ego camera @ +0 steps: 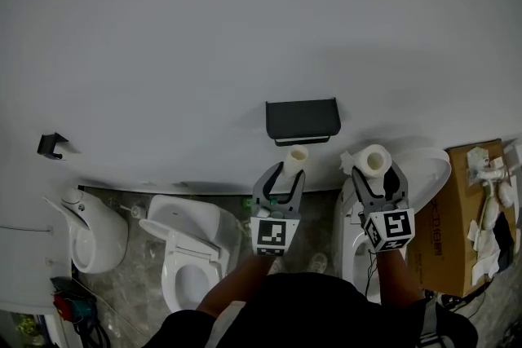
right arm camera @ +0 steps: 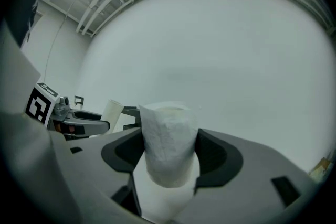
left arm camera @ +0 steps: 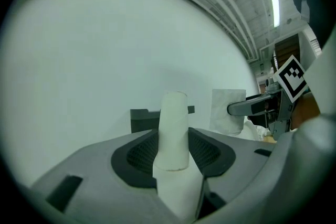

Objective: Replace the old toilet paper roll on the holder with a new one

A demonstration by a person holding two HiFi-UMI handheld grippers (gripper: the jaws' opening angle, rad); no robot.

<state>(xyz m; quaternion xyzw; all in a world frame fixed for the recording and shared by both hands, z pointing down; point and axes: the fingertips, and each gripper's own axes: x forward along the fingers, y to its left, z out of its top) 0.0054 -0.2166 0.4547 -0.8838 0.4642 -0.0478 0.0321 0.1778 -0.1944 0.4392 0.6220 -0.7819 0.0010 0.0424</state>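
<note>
The dark holder point(ego camera: 302, 120) hangs on the white wall with nothing on it. Just below it, my left gripper point(ego camera: 285, 173) is shut on a bare cardboard tube point(ego camera: 295, 159), held upright. To its right, my right gripper point(ego camera: 378, 177) is shut on a fuller white paper roll point(ego camera: 373, 160). The left gripper view shows the tube point(left arm camera: 173, 131) between the pads, the holder point(left arm camera: 144, 119) behind it and the white roll point(left arm camera: 228, 110) off to the right. In the right gripper view the roll point(right arm camera: 168, 144) fills the jaws, and the tube point(right arm camera: 112, 111) stands at the left.
A white toilet point(ego camera: 192, 253) with its seat down stands below left, a second fixture point(ego camera: 94, 232) further left. Another toilet's lid point(ego camera: 428, 171) sits under my right gripper. A cardboard box point(ego camera: 465, 216) with paper scraps is at the right. A small dark hook point(ego camera: 51, 144) is on the wall.
</note>
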